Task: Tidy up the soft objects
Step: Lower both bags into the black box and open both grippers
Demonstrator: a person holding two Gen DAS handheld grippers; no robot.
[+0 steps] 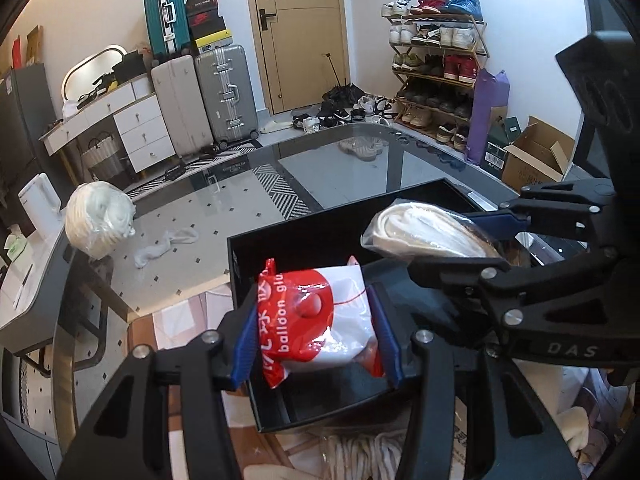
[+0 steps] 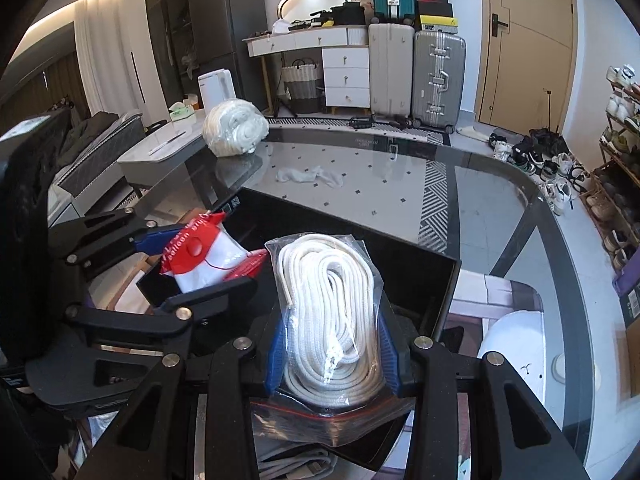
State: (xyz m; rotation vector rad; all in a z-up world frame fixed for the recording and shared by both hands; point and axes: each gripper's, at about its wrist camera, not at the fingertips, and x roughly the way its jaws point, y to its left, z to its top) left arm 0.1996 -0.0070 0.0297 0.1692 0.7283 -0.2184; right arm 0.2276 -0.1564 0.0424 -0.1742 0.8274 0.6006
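Crinkling between my left gripper (image 1: pixel 316 340) fingers, balloon-glue packet (image 1: pixel 320 320) is feeling light, slippery; right gripper (image 2: pixel 334 344) is squeezing bagged rope (image 2: pixel 332 312) mid-coil above black box (image 1: pixel 280 248).

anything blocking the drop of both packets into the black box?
Nothing visible. The left gripper holds the red-and-white packet and the right gripper the bagged white rope, both over the black box. The interior beneath looks dark and unobstructed, though partly hidden.

The left gripper (image 1: pixel 316 336) is pointing downward, its blue fingers (image 1: pixel 245 344) clamping tight. The right gripper (image 2: pixel 334 344) is sitting just beside it at three o'clock, angling down, fingers (image 2: pixel 276 354) likewise squeezing tight.
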